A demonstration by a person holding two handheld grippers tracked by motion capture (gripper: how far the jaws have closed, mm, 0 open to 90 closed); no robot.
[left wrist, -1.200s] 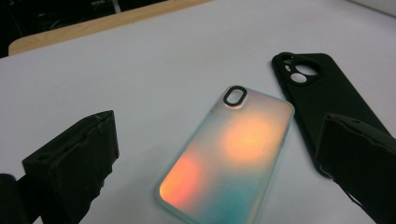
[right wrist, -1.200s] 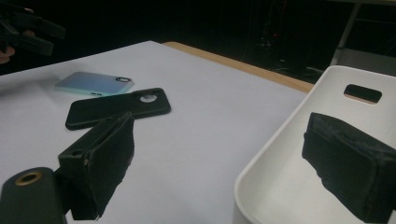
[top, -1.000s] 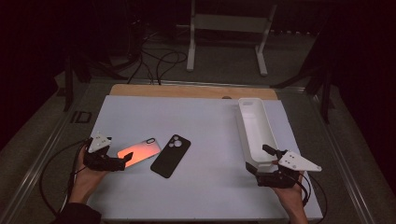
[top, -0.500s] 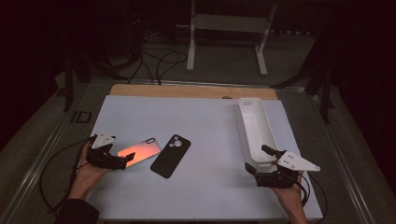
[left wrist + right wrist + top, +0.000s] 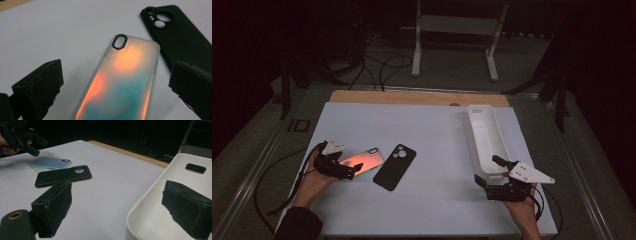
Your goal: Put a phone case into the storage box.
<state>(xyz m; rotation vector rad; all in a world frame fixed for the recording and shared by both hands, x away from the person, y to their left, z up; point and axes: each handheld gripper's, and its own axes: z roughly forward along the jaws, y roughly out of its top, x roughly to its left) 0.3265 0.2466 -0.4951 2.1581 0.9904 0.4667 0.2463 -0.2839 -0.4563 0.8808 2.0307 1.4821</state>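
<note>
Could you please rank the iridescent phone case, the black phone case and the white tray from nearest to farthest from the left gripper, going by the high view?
From the left gripper:
1. Iridescent phone case, right at its jaws.
2. Black phone case, just beyond, toward the table's middle.
3. White tray, far across, at the right side.

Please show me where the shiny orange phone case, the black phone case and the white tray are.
iridescent phone case (image 5: 122, 82): left gripper view, middle of its back.
black phone case (image 5: 395, 166): high view, centre of its back.
white tray (image 5: 486, 142): high view, bare inner floor.
</note>
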